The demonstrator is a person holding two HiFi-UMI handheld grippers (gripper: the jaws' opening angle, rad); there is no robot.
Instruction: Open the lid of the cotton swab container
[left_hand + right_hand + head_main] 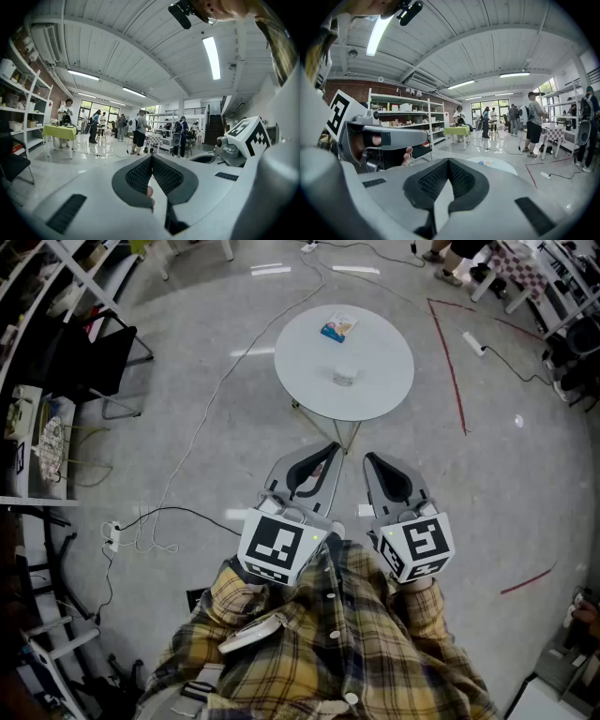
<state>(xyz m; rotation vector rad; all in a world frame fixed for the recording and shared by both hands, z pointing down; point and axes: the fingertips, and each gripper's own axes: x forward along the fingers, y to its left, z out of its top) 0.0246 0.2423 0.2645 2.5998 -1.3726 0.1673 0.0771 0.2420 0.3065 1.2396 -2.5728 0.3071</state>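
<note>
The cotton swab container [345,376], small and clear, stands near the middle of a round white table [384,390], its lid detail too small to make out. A blue and orange packet [338,327] lies at the table's far side. My left gripper [330,452] and right gripper [369,461] are held side by side near my chest, well short of the table and pointing toward it. Both are shut with nothing between the pads, as the left gripper view [151,158] and the right gripper view [448,161] show. The table [499,165] lies low ahead in the right gripper view.
Bare grey floor lies between me and the table. Red tape lines [448,362] and a white cable [220,381] cross the floor. A black chair [98,357] and shelving [42,442] stand on the left. Several people [139,131] and a green-covered table [457,131] are far off.
</note>
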